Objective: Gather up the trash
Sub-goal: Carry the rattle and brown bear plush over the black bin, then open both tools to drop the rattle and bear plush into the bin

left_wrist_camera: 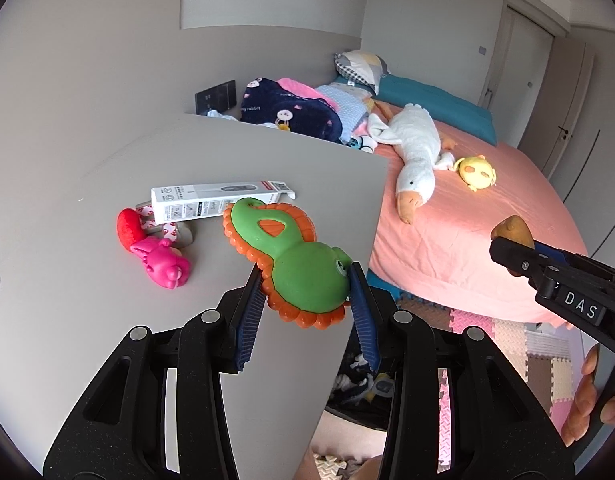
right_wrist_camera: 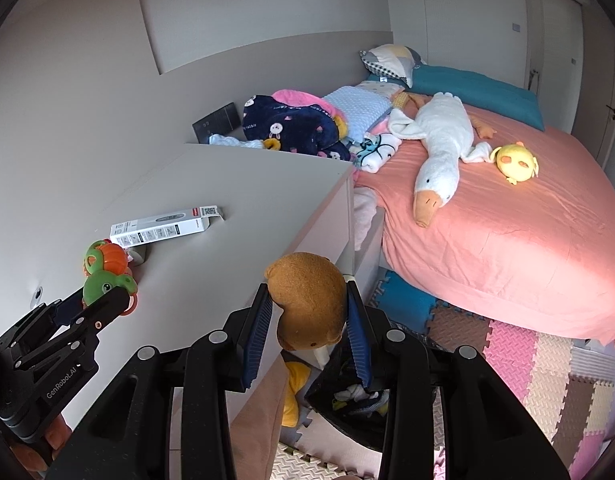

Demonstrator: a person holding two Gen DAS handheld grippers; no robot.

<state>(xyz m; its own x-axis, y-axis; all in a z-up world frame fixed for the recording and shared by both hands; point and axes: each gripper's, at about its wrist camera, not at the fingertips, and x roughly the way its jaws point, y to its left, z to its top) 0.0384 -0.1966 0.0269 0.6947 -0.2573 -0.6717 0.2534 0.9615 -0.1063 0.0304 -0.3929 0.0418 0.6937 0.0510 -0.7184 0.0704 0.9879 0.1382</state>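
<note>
Toys are what both grippers hold just now. Over at the near edge of the grey dresser top (left_wrist_camera: 155, 152), the left gripper (left_wrist_camera: 307, 284) has its blue pads pinched on the head end of a green and orange rubber toy (left_wrist_camera: 291, 256), the rest of which sticks out over the surface toward a white carton (left_wrist_camera: 211, 200). That long box lies flat on the dresser, one end flap open, with a pink toy (left_wrist_camera: 163, 262) and a red piece (left_wrist_camera: 127, 228) just beside it.

From where I stand, the right gripper (right_wrist_camera: 311, 312) is off the dresser's corner, its two fingers pressed against the sides of a brown plush toy (right_wrist_camera: 307, 296), held above a dark bag (right_wrist_camera: 347, 400) on the floor with crumpled bits inside. A yellow plush (right_wrist_camera: 295, 392) lies on the floor beside that bag.

Behind all this sits the bed with its salmon sheet (right_wrist_camera: 507, 240), a white goose plush (right_wrist_camera: 439, 148) stretched across it and a small yellow chick plush (right_wrist_camera: 515, 162) near the goose's feet. Folded blankets (right_wrist_camera: 295, 124) are heaped at the head end.
</note>
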